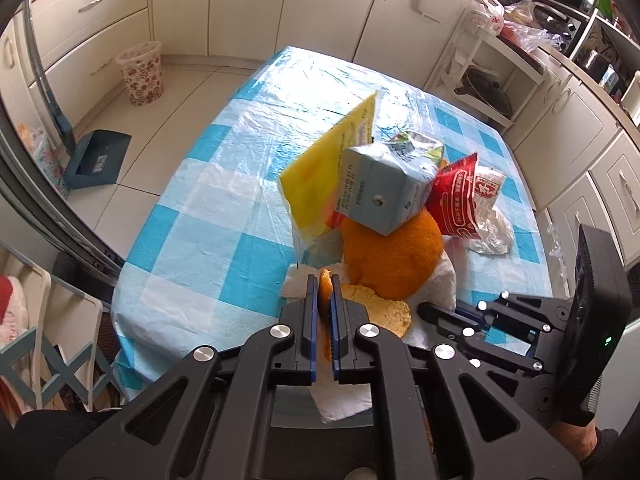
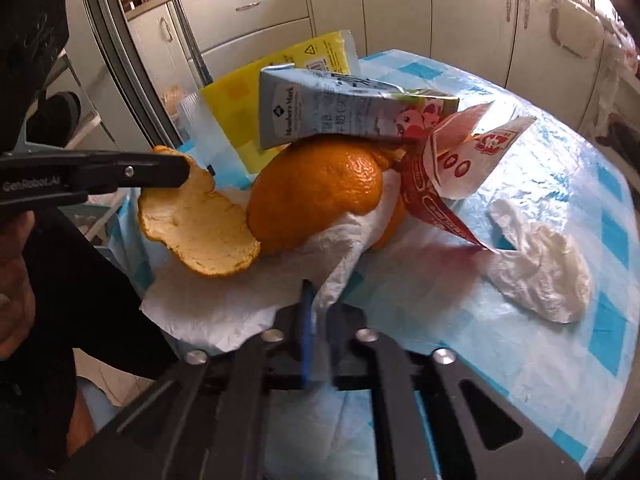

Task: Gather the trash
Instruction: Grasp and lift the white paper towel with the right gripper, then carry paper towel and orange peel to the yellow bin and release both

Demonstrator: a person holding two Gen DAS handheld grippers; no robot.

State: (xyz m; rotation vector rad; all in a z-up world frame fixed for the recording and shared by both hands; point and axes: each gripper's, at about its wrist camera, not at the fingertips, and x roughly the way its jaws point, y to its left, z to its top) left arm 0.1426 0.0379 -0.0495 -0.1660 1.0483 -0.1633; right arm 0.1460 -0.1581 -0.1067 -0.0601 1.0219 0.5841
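My left fingers (image 1: 325, 280) are clenched on the rim of a loose orange peel (image 2: 196, 228); my right fingers (image 2: 318, 300) are clenched on a fold of the white paper towel (image 2: 224, 312) that lies under the heap. The trash sits bunched near the desk (image 1: 192, 236) edge: a milk carton (image 1: 384, 188) rests on the domed orange peel (image 1: 394, 256), with a yellow packet (image 1: 320, 164) behind, a red wrapper (image 1: 460, 200) beside it, and a crumpled plastic glove (image 2: 540, 276) lying apart. Step in hand, as I judge it: gathering. Next, lifting both grips together without tipping the carton. A patterned bin (image 1: 142, 74) stands on the floor beyond.
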